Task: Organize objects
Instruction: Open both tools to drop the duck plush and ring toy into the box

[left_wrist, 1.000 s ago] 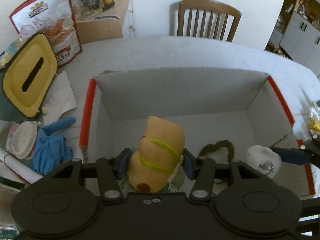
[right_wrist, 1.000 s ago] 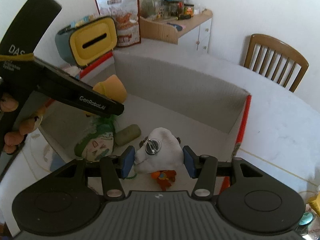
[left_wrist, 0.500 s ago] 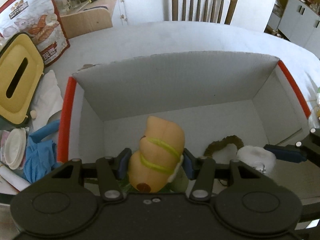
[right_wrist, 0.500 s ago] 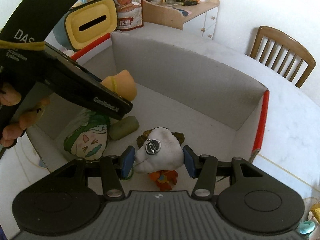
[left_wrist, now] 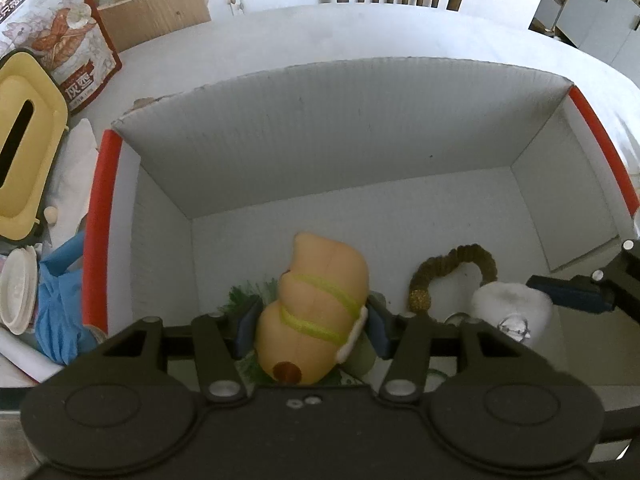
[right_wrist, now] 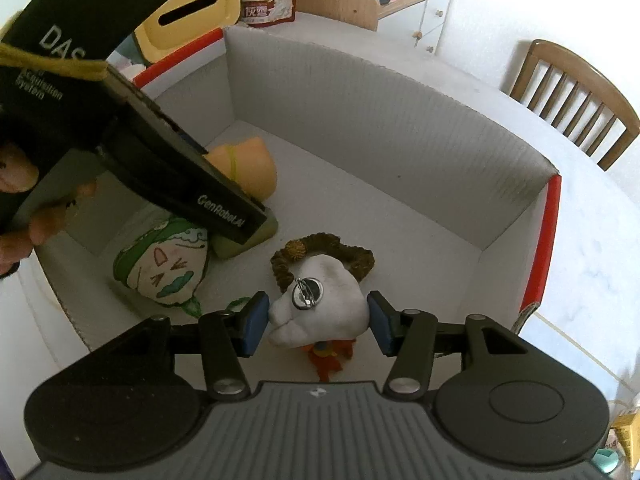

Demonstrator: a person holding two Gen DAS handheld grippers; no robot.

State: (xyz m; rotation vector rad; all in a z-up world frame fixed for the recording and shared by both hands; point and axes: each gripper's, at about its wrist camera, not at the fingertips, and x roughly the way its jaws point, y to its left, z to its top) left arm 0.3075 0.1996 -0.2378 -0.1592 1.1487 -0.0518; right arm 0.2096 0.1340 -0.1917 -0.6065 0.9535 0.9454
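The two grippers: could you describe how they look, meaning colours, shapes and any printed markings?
Both are black plastic. The left gripper and right gripper each have two hinged black arms with silver pivot screws, ending in blue finger pads, behind a wide body with two round discs. Seen from the right wrist view, the left one's side bears white lettering, "DAS" and "GenRobot.AI", and a yellow cord.

A home dining room: a slatted wooden chair (right_wrist: 576, 100) stands at the white round counter (left_wrist: 360, 36), a snack bag (left_wrist: 60, 36) and yellow-lidded tissue box (left_wrist: 24, 160) clutter it, and a low wooden cabinet (right_wrist: 400, 0) holds jars.
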